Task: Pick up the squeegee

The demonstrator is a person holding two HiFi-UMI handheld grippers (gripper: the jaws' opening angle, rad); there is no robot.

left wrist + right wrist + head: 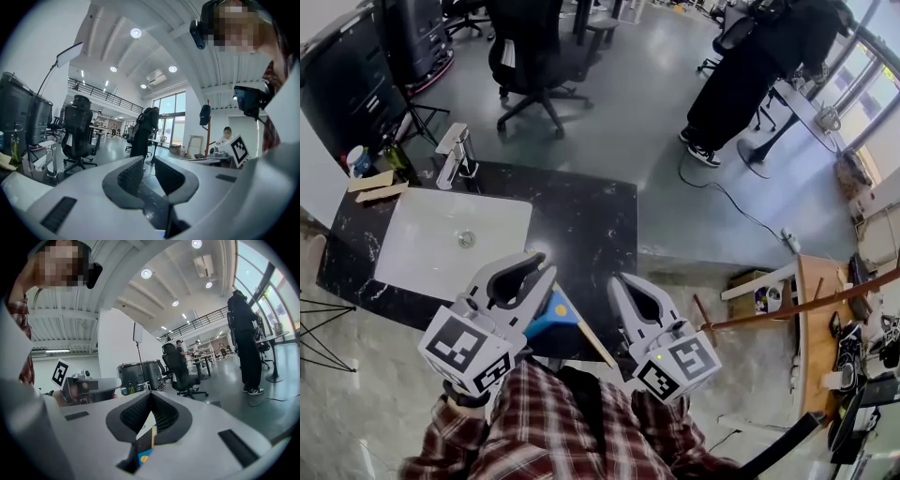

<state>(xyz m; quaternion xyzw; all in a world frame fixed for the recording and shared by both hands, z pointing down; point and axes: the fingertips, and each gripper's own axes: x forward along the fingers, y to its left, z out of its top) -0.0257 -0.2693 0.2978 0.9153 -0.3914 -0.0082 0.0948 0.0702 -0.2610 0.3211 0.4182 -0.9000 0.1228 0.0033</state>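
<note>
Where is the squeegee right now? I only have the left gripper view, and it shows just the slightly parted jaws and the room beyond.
Observer: In the head view the squeegee, blue with a wooden handle, lies at the near edge of the black counter, between the left gripper and the right gripper.
Operator: Does the right gripper have it?
Observer: No. The right gripper view shows its jaws together at the tips, nothing clamped; the squeegee shows below them.
Operator: Which way does it lie?
Observer: Blue head nearer the left gripper, handle running toward the right one.
</note>
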